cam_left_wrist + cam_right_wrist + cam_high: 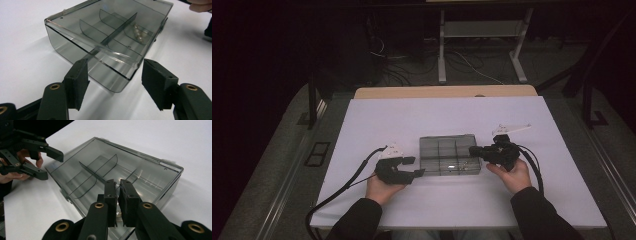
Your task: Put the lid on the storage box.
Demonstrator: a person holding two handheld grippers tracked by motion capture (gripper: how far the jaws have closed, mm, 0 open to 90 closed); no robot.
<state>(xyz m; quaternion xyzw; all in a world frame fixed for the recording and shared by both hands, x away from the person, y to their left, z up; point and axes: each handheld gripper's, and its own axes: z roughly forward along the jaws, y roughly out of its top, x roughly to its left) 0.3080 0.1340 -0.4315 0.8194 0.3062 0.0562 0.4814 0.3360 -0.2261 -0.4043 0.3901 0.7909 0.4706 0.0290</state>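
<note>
Roughly mid-table on the white table (362, 200) sits a smoky clear compartment box (447, 150), lid down, with small pale beads (138, 33) in one cell. At its left near corner, the left gripper (412, 167) has jaws about half open, straddling the box corner without the pads pressing on it. On the right, the right gripper (118, 195) is above the box's right edge, jaws nearly closed, nothing visibly between them. Step looks like bracing the box before opening. Next move likely: left jaws clamp the corner, right tip catches the lid lip.
</note>
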